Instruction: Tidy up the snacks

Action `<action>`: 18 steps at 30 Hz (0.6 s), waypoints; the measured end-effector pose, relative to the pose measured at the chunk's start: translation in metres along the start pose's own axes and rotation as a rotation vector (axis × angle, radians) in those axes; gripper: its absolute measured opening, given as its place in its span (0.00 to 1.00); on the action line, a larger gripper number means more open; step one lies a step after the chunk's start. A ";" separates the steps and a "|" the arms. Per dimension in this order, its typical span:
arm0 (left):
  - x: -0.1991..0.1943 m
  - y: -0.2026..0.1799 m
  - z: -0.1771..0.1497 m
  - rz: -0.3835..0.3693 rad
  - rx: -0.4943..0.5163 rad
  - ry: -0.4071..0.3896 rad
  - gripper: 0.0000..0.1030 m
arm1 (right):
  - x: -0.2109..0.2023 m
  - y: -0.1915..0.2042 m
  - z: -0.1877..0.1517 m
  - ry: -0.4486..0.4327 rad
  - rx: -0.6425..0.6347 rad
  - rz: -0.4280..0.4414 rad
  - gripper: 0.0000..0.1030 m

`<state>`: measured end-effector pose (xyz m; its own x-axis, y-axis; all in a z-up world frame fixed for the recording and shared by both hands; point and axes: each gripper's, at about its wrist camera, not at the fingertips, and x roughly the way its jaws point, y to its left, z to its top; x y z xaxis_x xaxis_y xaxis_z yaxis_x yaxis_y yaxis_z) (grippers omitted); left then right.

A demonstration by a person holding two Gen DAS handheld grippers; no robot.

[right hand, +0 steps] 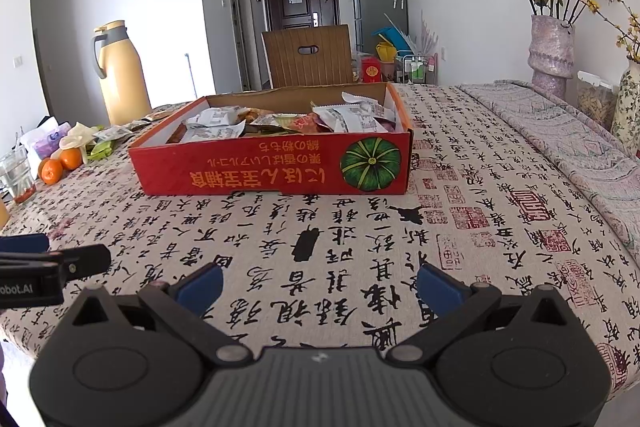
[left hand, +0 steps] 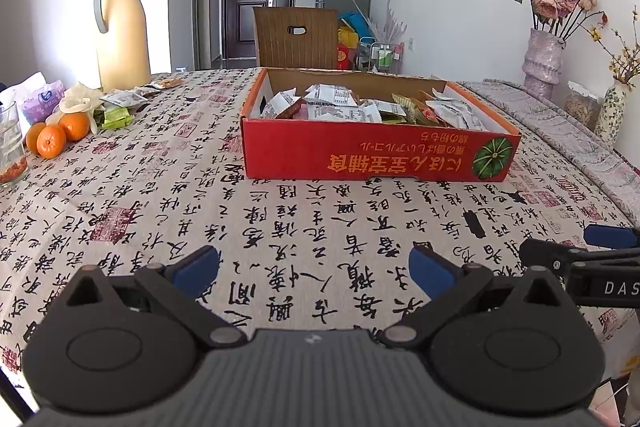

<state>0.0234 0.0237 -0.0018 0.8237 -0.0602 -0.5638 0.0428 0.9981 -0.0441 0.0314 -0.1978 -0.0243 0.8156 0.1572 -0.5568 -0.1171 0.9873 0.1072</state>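
The loose snack packets, a small heap of white and green wrappers [left hand: 120,103], lie on the counter well to the left of the shallow red cardboard box with the green pumpkin print [left hand: 376,153], close in front of the tall cream thermos jug with the grey handle [left hand: 120,31] and just beyond the three oranges [left hand: 56,135]. The box already holds a jumble of white and orange packets [right hand: 280,123], and its long side runs across my view, its printed wall facing me.

From my left claw [left hand: 314,273] the heap lies ahead and far to the left, while the box sits ahead and slightly right. From my right claw [right hand: 320,287] the same heap [right hand: 104,139] is farther still, beyond the left end of the box. So I judge the left claw is the nearer one for fetching those packets, with the right better placed over the box.

Both claws are released, blue pads spread wide and nothing between them, and they hover side by side over the calligraphy-print cloth on the counter [left hand: 280,211], well short of the box.
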 end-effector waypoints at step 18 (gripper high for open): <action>0.002 0.000 -0.001 0.001 0.000 0.004 1.00 | 0.002 0.000 -0.003 0.006 0.000 0.000 1.00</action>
<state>0.0246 0.0240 -0.0038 0.8214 -0.0595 -0.5673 0.0419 0.9982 -0.0440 0.0314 -0.1975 -0.0273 0.8125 0.1570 -0.5614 -0.1167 0.9874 0.1072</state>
